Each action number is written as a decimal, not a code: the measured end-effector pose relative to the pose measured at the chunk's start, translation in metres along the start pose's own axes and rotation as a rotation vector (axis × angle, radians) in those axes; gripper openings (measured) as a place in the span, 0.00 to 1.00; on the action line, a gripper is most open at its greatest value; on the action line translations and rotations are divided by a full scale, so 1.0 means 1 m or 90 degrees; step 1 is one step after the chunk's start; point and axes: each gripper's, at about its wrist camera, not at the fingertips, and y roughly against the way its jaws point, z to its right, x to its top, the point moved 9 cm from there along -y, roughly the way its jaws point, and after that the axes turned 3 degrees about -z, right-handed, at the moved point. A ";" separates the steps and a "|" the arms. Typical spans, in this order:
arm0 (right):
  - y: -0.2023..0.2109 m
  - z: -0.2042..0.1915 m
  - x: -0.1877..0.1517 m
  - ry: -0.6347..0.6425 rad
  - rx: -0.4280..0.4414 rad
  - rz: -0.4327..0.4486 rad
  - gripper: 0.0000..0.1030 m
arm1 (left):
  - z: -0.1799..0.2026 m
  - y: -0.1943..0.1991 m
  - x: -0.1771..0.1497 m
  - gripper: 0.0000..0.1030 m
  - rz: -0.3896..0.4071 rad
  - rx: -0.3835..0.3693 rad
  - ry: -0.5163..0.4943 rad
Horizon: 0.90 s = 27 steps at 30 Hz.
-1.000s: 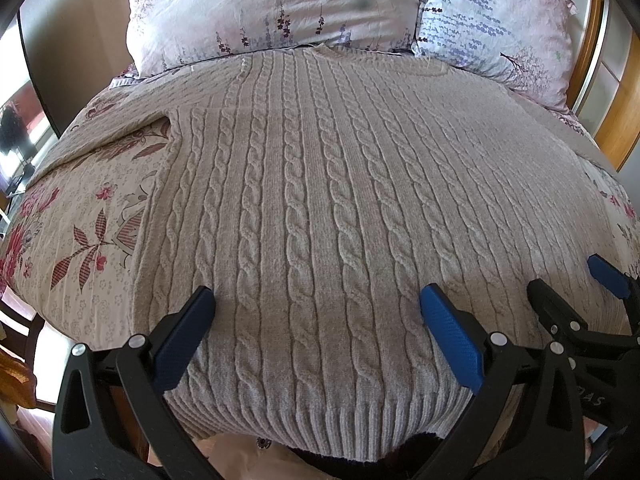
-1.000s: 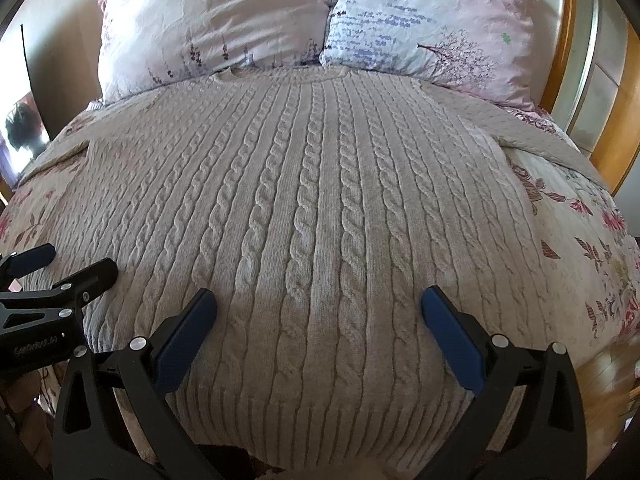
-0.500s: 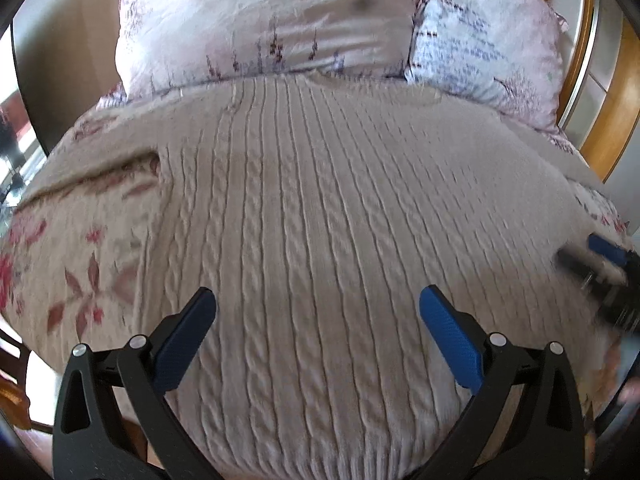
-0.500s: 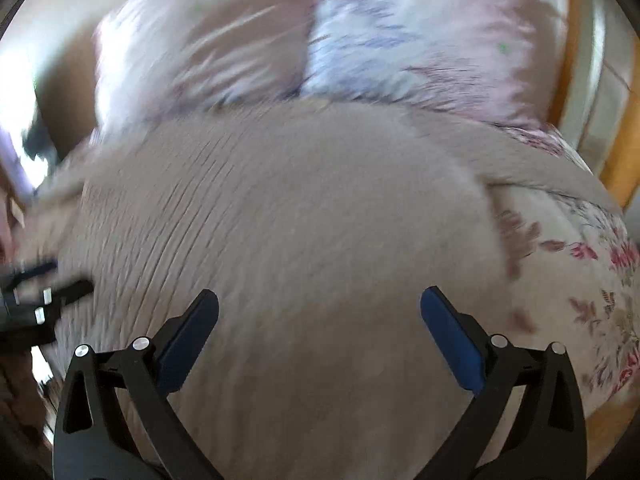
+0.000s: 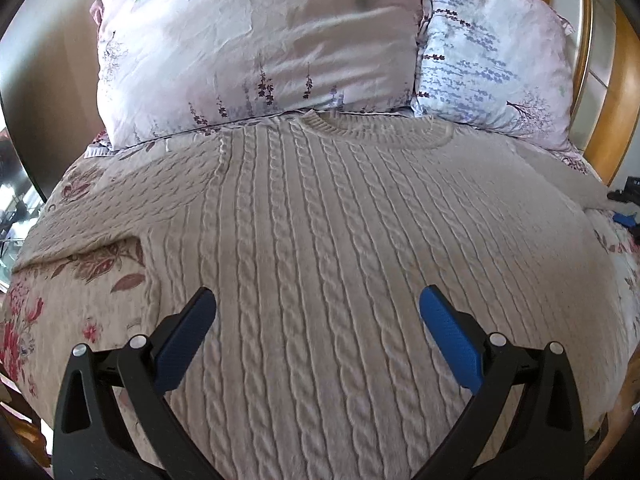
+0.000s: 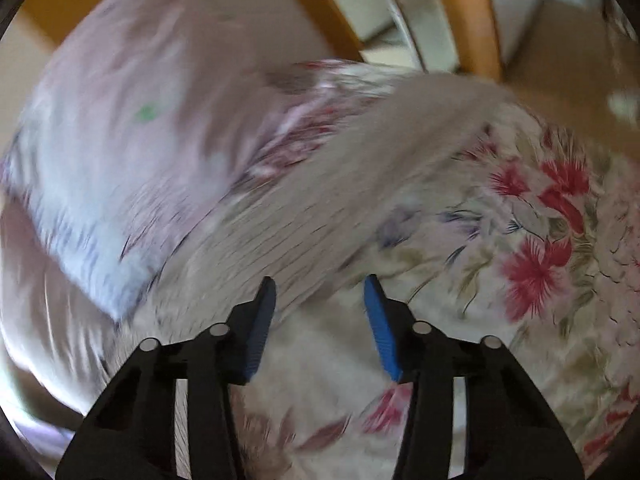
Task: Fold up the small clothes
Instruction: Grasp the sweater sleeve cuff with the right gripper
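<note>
A cream cable-knit sweater lies flat on the floral bedspread, its neckline against two pillows. The left gripper hovers over its lower half, jaws wide apart and empty. The right gripper, jaws partly open, holds nothing and seems, through blur, to point at a sleeve.

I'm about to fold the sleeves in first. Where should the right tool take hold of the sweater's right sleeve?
Probably the sleeve near its far end, coming in from the outer bed side. It lies flat and angled away from the sweater body, so the open right tool can pinch one edge.
</note>
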 end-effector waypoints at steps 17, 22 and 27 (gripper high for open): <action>-0.021 0.023 0.048 -0.021 -0.063 0.067 0.09 | 0.002 -0.020 0.005 0.98 -0.004 -0.031 0.015; 0.011 -0.037 0.052 0.121 -0.059 0.157 0.09 | -0.003 -0.024 0.005 0.98 -0.005 -0.041 0.028; 0.041 -0.130 0.019 0.269 0.038 0.188 0.09 | -0.011 -0.024 0.006 0.98 0.001 -0.074 0.068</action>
